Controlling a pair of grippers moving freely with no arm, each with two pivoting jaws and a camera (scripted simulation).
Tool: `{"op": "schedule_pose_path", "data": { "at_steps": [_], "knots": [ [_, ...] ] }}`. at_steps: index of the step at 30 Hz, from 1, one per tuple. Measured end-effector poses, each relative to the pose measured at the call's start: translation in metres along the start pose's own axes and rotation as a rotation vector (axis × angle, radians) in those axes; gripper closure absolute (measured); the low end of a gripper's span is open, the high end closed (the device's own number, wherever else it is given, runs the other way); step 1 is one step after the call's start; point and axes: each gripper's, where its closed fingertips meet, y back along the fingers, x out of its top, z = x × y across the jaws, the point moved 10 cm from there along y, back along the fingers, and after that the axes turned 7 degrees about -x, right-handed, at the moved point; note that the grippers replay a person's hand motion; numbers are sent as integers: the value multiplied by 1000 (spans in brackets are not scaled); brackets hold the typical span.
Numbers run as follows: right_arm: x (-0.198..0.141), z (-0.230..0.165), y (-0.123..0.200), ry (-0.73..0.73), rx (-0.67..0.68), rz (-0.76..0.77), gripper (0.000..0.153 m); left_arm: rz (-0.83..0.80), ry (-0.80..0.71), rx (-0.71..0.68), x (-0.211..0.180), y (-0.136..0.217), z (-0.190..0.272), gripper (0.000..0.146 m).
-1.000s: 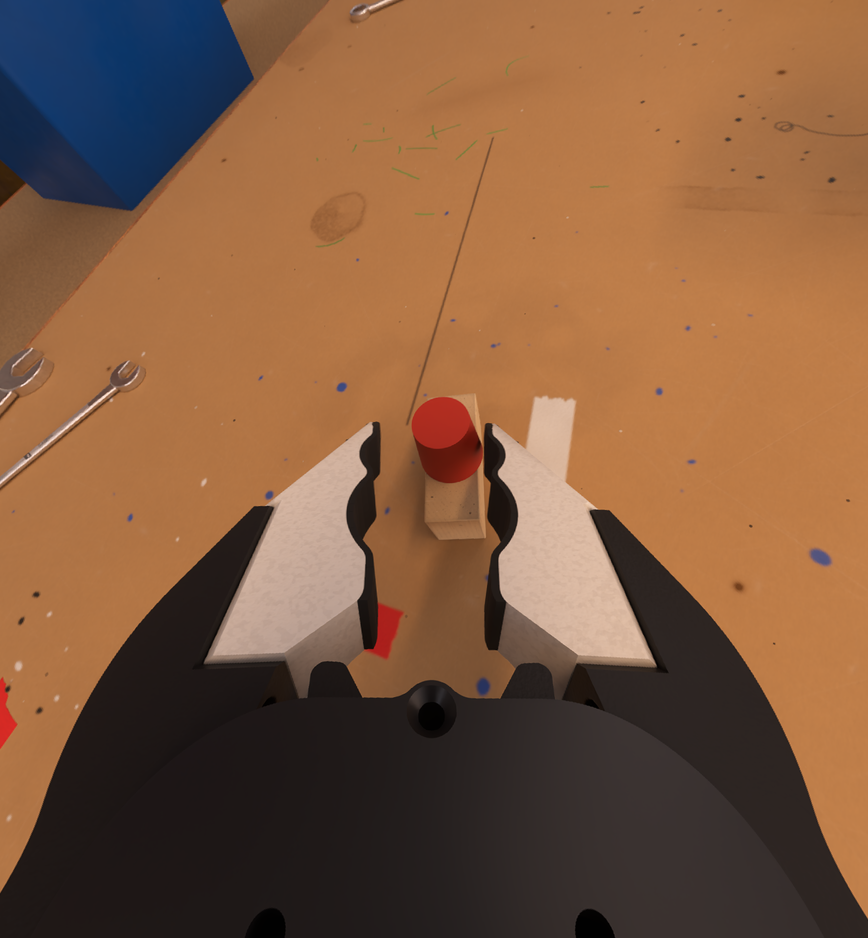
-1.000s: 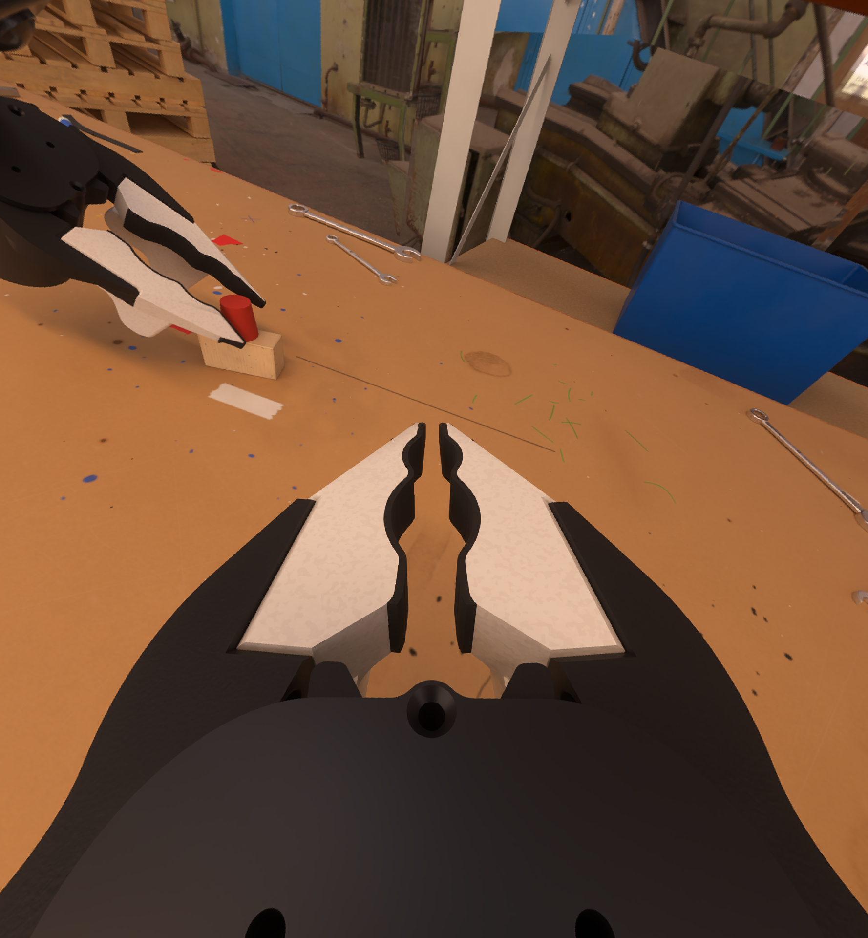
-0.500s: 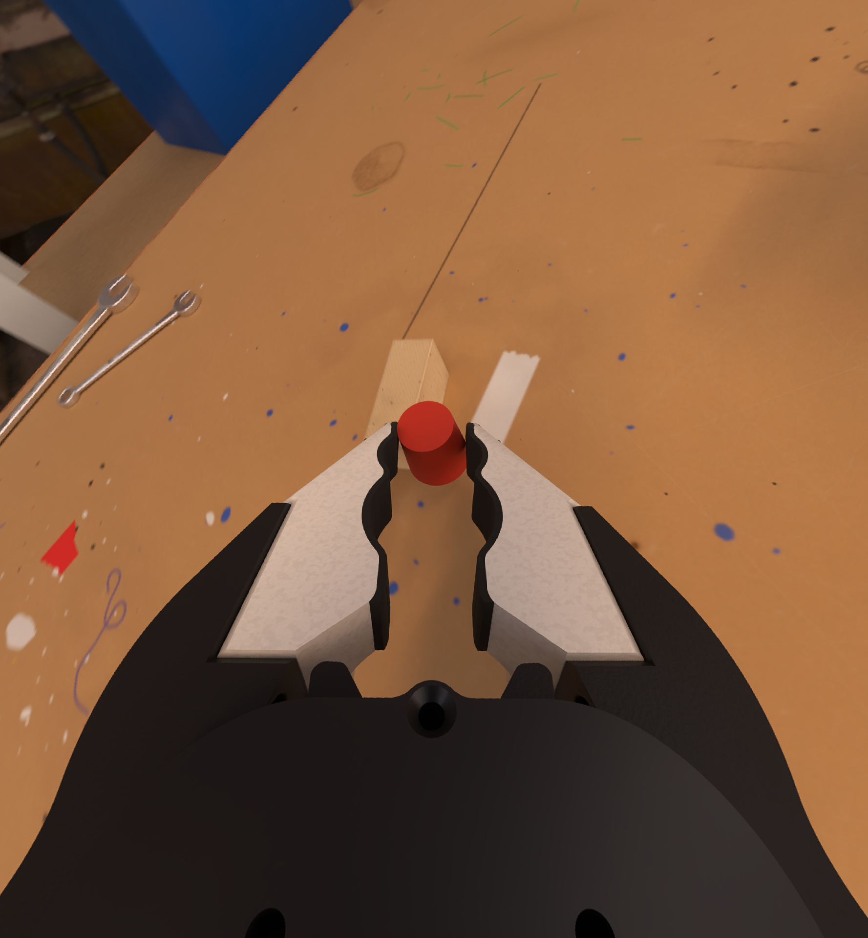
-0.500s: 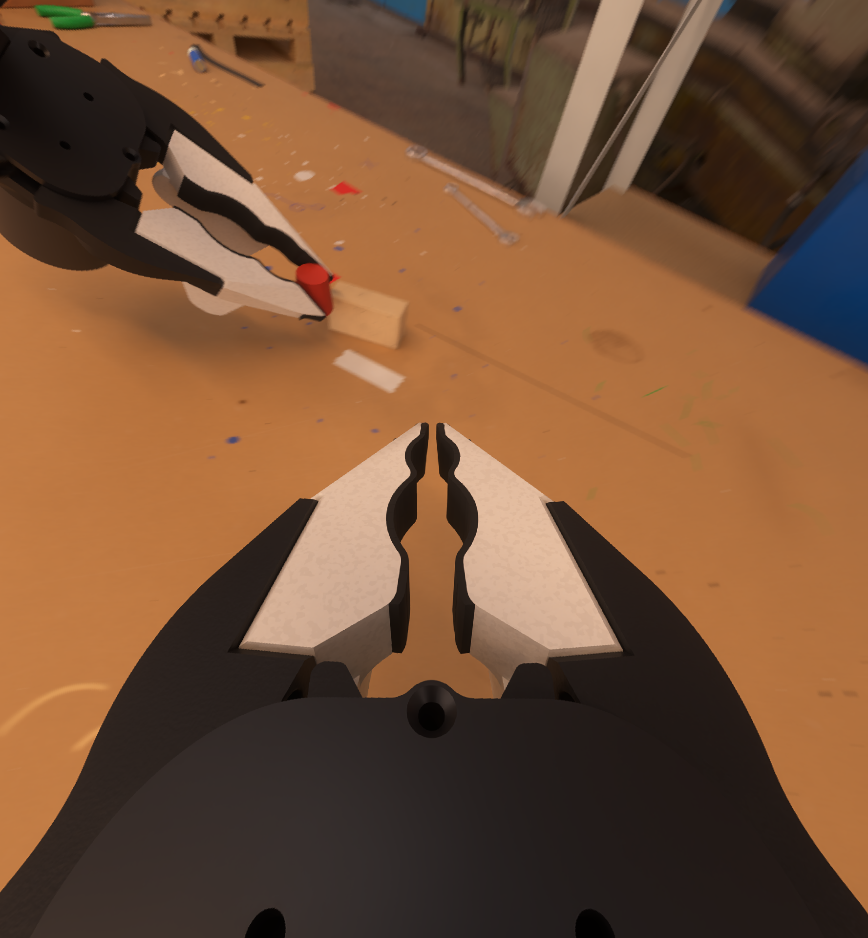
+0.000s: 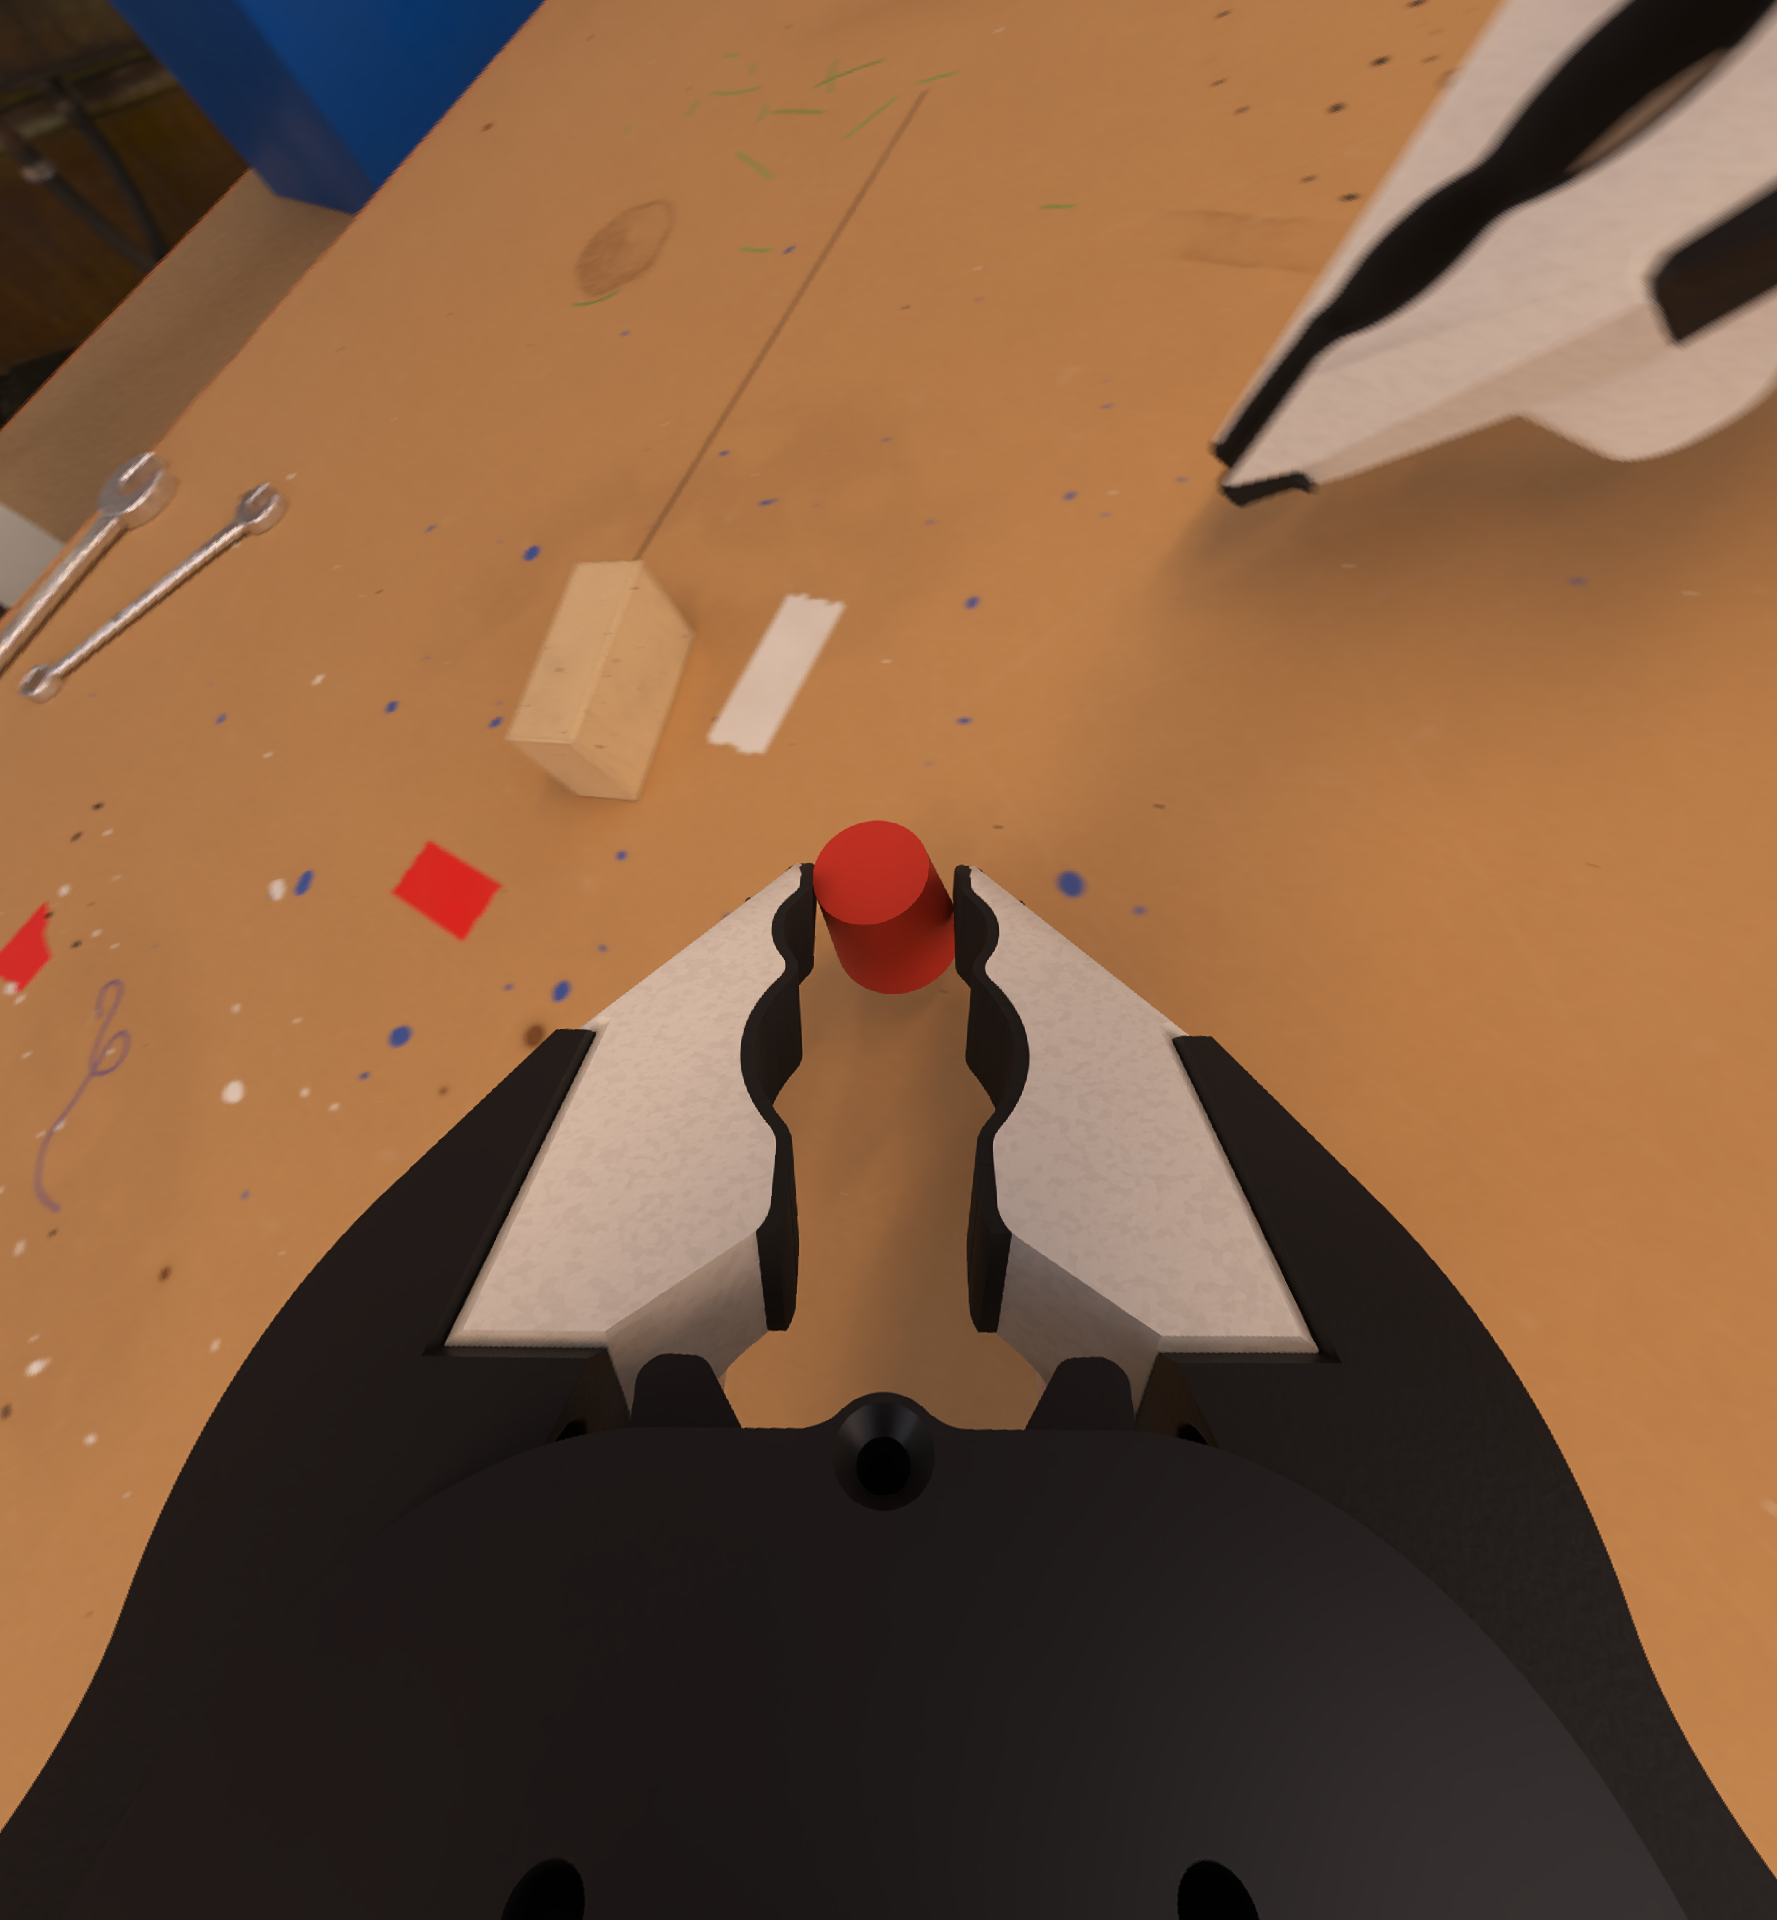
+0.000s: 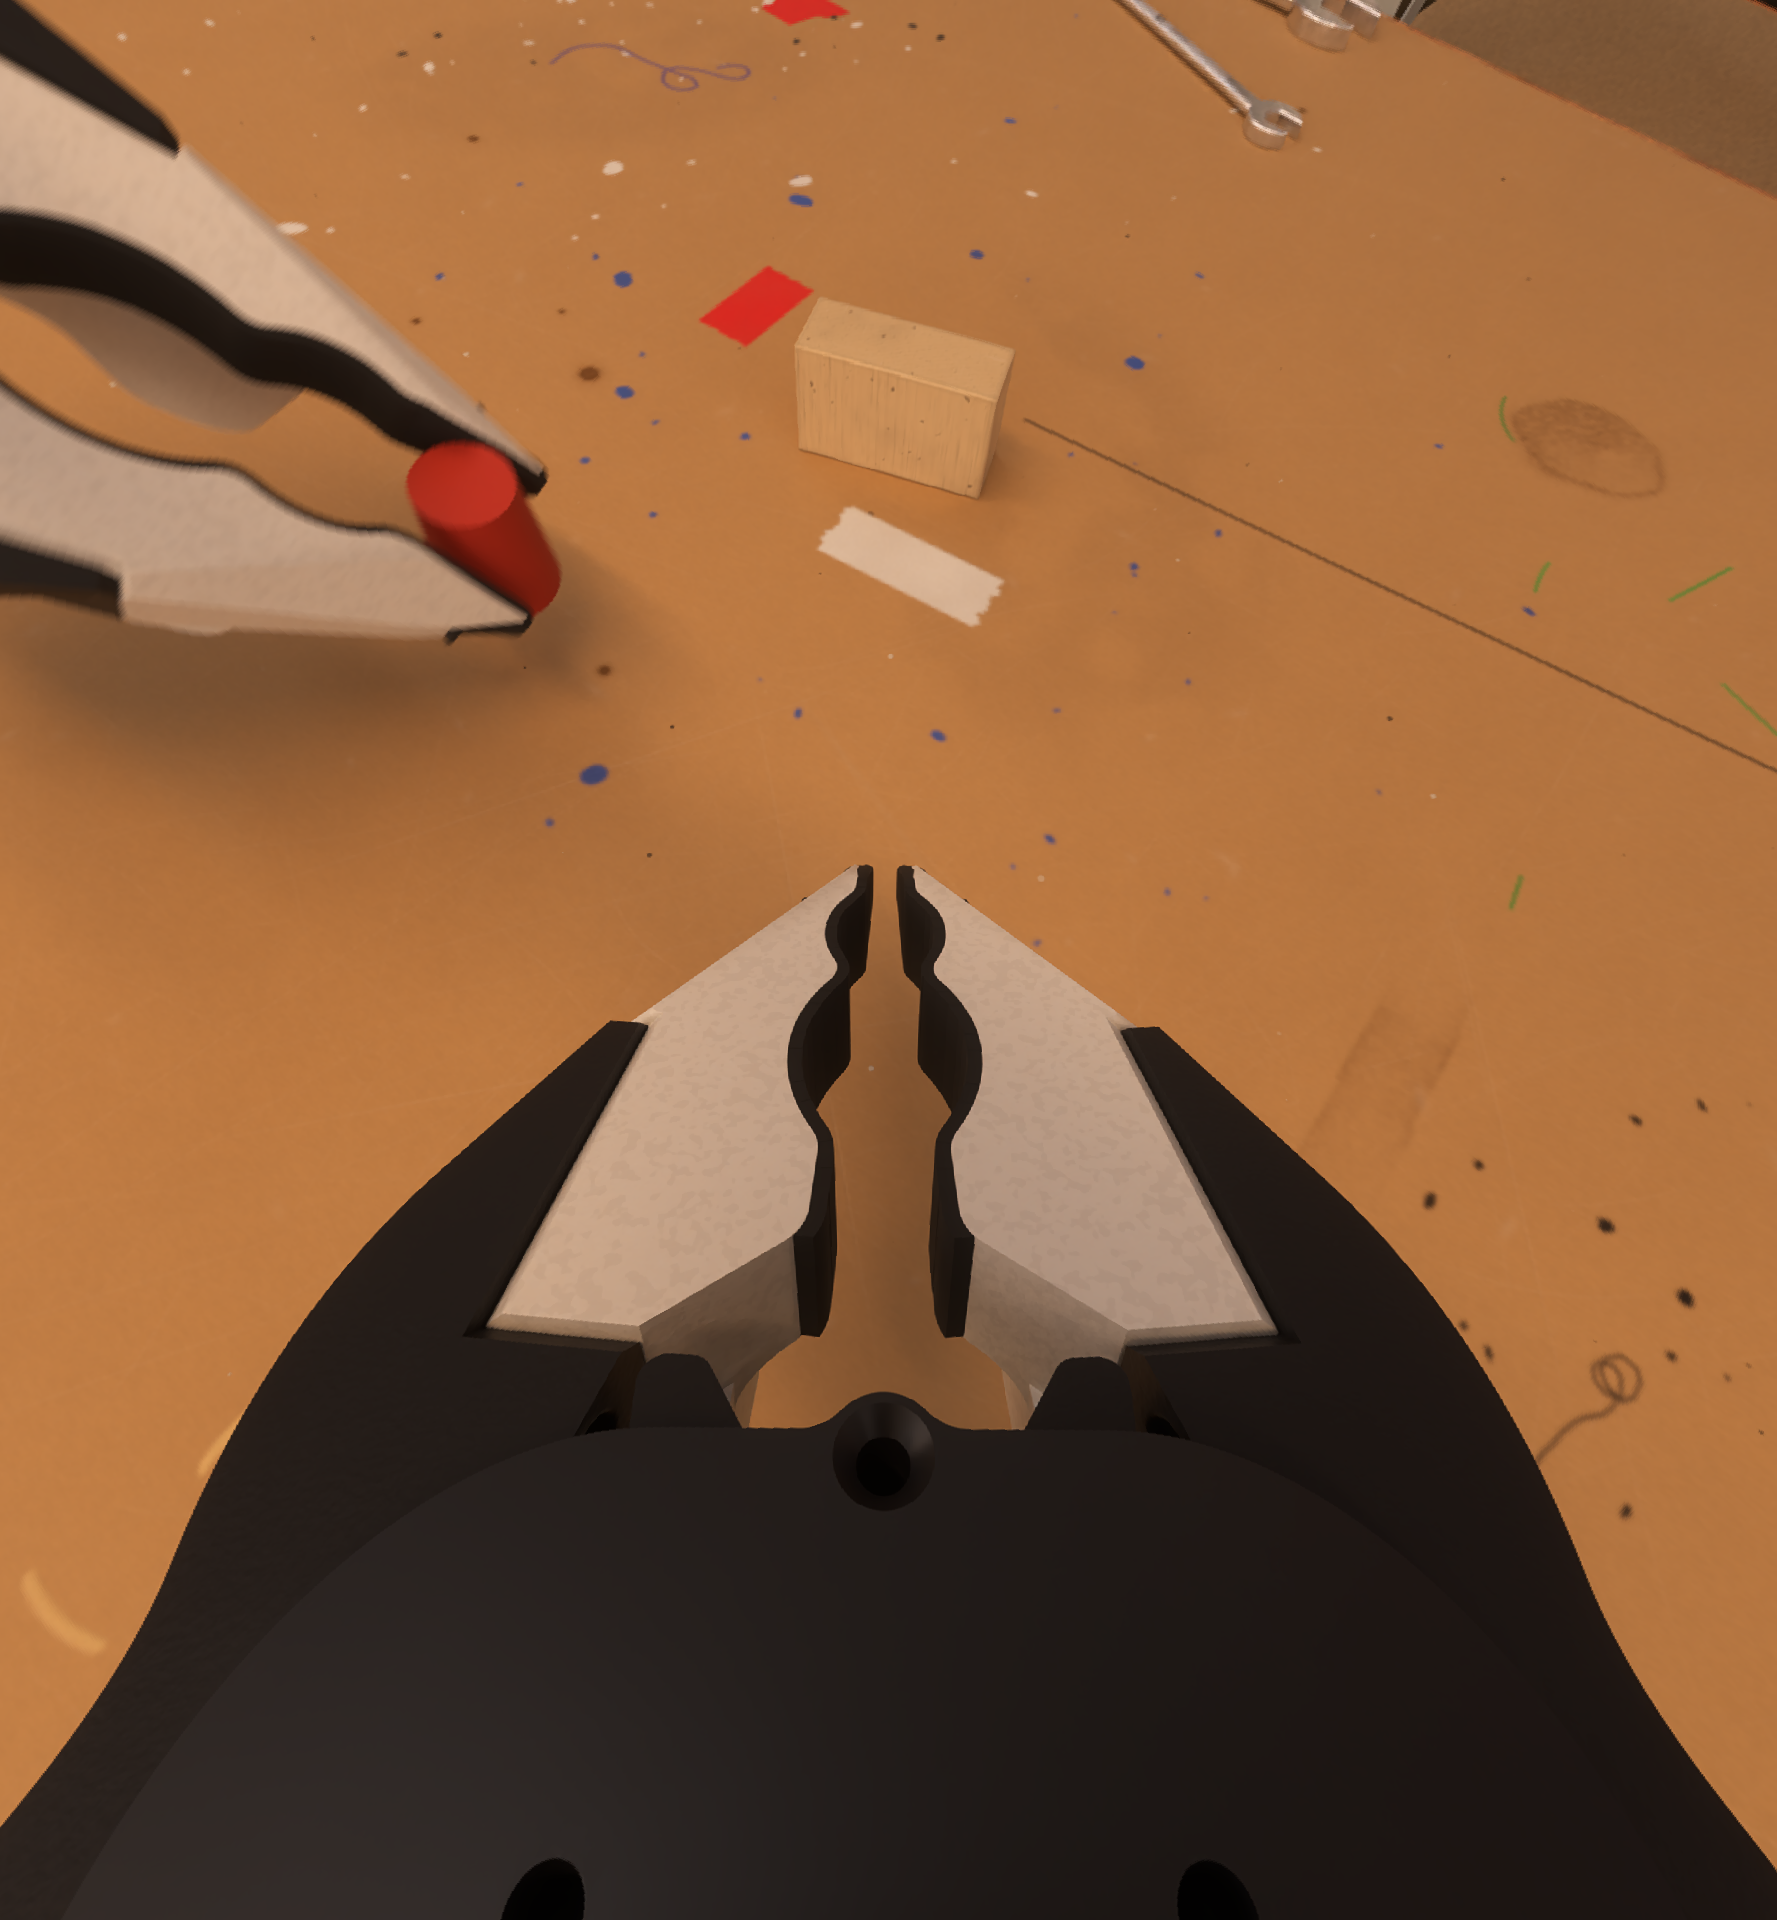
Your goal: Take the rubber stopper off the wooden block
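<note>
Brown fibreboard forms the one workbench (image 5: 1279,779), with wide bare room on every side of the task things. Two grippers show: the left gripper (image 5: 884,894) is clenched on the single red rubber stopper (image 5: 879,904), held clear of the one wooden block (image 5: 603,675), which lies near. The right gripper (image 6: 884,883) is empty, its fingertips nearly meeting. Two spanners (image 5: 136,582) run off the frame's left edge.
</note>
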Motion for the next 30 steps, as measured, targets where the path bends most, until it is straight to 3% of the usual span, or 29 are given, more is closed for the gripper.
{"op": "schedule_pose_path", "data": {
  "at_steps": [15, 22, 24, 26, 30],
  "knots": [
    [11, 20, 20, -41, 55, 163, 150, 54, -111, -168, 1, 13, 42, 120],
    [24, 62, 51, -113, -109, 196, 150, 164, -35, -135, 18, 38, 21, 120],
    [23, 74, 58, -129, -146, 96, 145, 214, -10, -97, 26, 45, 14, 120],
    [18, 76, 58, -158, -146, -3, 128, 254, 7, -68, 34, 50, 9, 120],
    [4, 54, 45, -203, -175, -40, 113, 325, 27, -49, 46, 53, 5, 120]
  ]
}}
